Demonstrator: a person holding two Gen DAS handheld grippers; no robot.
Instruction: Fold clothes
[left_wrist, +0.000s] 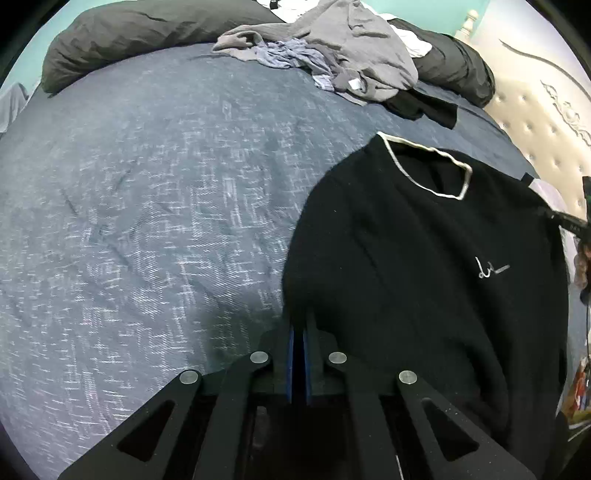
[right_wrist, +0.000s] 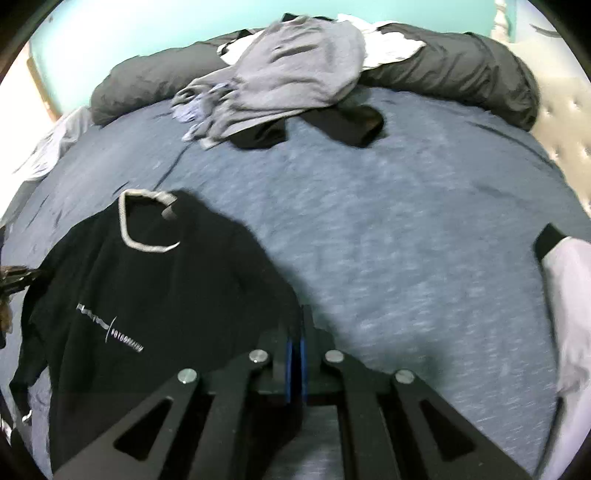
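We've got the left gripper (left_wrist: 298, 325) and right gripper (right_wrist: 297, 325) both pinched tight on opposite edges of the black sweater (left_wrist: 424, 266) — held spread just over the blue bedspread (left_wrist: 147, 203). Unfolded clothes pile (left_wrist: 332, 55) sits well apart, near the dark pillows (left_wrist: 129, 33).

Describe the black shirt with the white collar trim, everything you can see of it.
The black shirt is a soft, knit-looking top with a white-trimmed neckline and small white lettering on the chest. It is spread front-up over the blue bedspread, somewhat rumpled, neck pointing toward the pile of unfolded clothes. The left gripper and right gripper each meet one of its side edges, jaws closed, apparently pinching the fabric.
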